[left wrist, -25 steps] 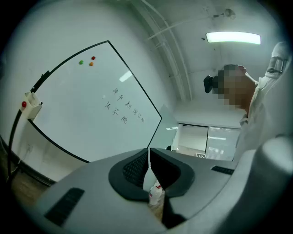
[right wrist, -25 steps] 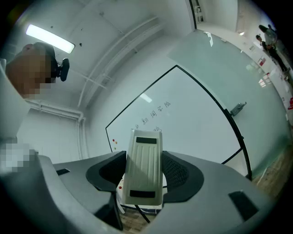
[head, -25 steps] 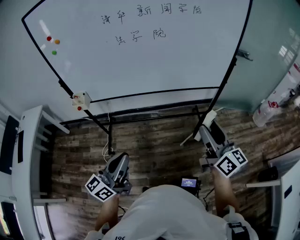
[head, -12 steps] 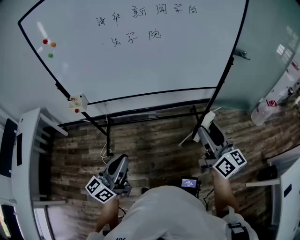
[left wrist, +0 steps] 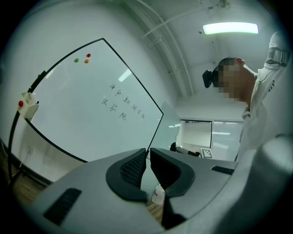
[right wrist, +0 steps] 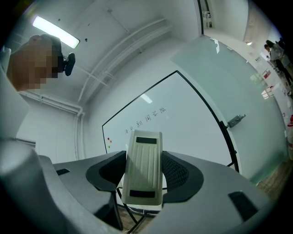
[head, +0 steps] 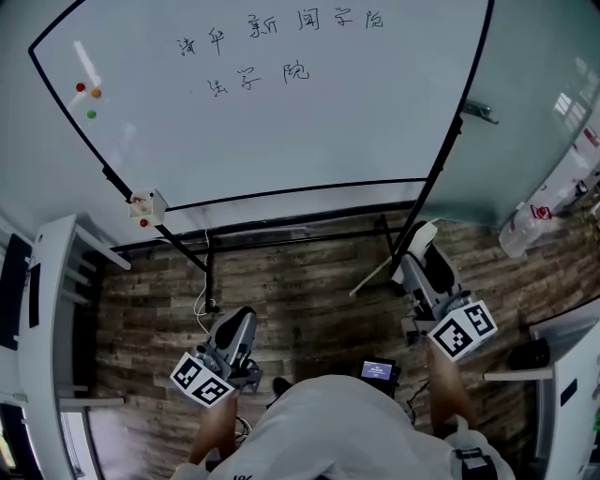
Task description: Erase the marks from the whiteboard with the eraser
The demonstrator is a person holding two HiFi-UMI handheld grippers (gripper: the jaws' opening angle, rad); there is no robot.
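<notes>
Right hand-held gripper (head: pixel 415 255): clamped on eraser (right wrist: pixel 143 167), gripped across its sides, likely freeing its wiping face | left hand-held gripper (left wrist: pixel 148 167): jaws together, empty, idle | marks (head: pixel 272 23) on whiteboard (head: pixel 281 131): unerased, well apart from eraser.

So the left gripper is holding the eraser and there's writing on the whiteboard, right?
Not the left one. The right gripper holds the eraser, as the right gripper view shows; the left gripper is shut on nothing. The writing is on the whiteboard, yes.
</notes>
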